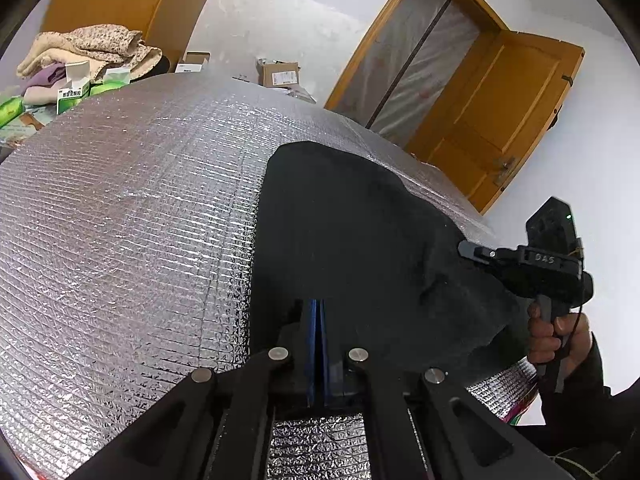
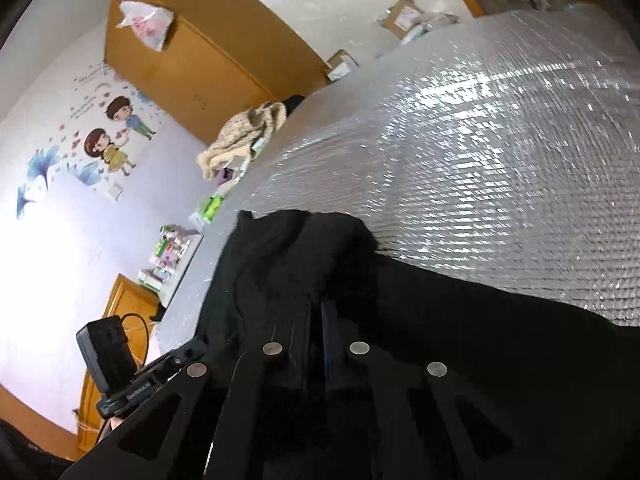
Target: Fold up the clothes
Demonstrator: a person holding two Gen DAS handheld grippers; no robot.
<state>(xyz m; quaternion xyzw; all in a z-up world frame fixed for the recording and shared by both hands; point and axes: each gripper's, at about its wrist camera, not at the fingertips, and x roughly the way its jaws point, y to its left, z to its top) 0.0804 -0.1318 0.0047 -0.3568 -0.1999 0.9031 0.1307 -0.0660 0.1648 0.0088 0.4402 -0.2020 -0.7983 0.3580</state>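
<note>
A black garment (image 1: 352,220) lies on the silver quilted foil mat (image 1: 120,220), bunched toward the mat's right side. My left gripper (image 1: 318,308) is shut, its blue pads pressed together on the garment's near edge. A hand holds my right gripper (image 1: 466,249) at the garment's right edge, its tip against the cloth. In the right wrist view the garment (image 2: 288,248) is rumpled over my right gripper (image 2: 318,308), which is shut on the dark cloth. The left gripper (image 2: 200,346) shows at the lower left, at the cloth's other edge.
A pile of beige and purple clothes (image 1: 88,52) and green-and-white boxes (image 1: 74,92) sit at the mat's far left edge. A cardboard box (image 1: 278,72) lies behind. An orange door (image 1: 500,120) stands open to the right. Small cartons (image 2: 168,252) line a side shelf.
</note>
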